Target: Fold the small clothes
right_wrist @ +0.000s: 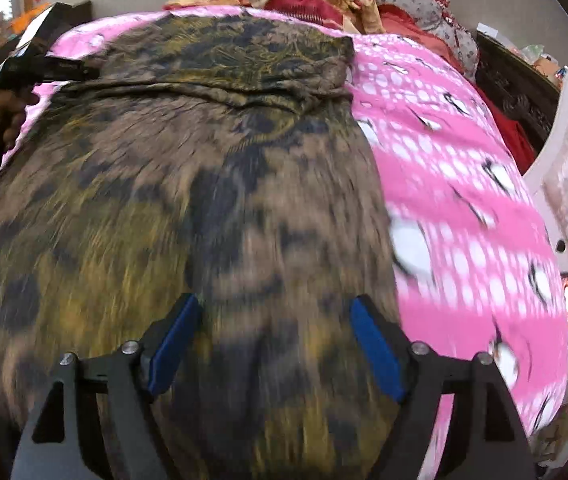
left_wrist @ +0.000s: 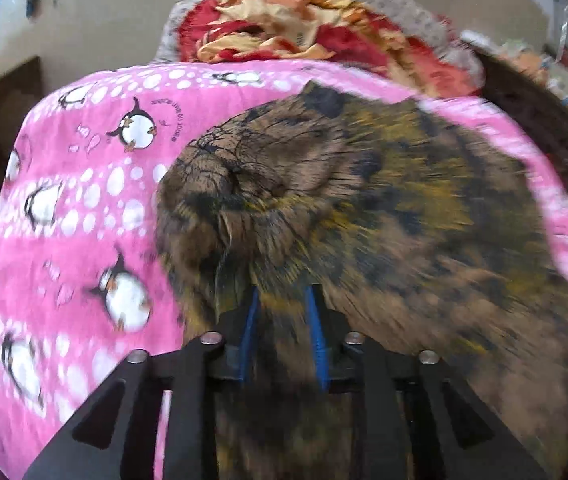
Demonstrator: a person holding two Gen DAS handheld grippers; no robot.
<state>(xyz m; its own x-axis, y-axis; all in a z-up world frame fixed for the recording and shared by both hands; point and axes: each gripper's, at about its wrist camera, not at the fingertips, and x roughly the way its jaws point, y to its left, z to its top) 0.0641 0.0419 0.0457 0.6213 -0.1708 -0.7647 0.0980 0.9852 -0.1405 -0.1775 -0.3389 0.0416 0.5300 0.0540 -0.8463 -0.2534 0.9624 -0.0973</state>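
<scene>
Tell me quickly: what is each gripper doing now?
Left gripper: shut on the brown cloth.
Right gripper: open, holding nothing, over the cloth.

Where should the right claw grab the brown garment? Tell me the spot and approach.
Grip the brown garment at its near right edge, coming in from the right over the pink blanket: that edge lies flat, beside the open right claw.

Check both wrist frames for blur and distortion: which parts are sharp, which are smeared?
Left wrist view: strong fisheye bend; the penguin sheet is fairly sharp far off, while the brown patterned garment streaks toward the lower right; the left gripper is crisp. Right wrist view: the garment's far folded band is readable, the near cloth and sheet at right are motion-smeared; the right gripper is sharp.
</scene>
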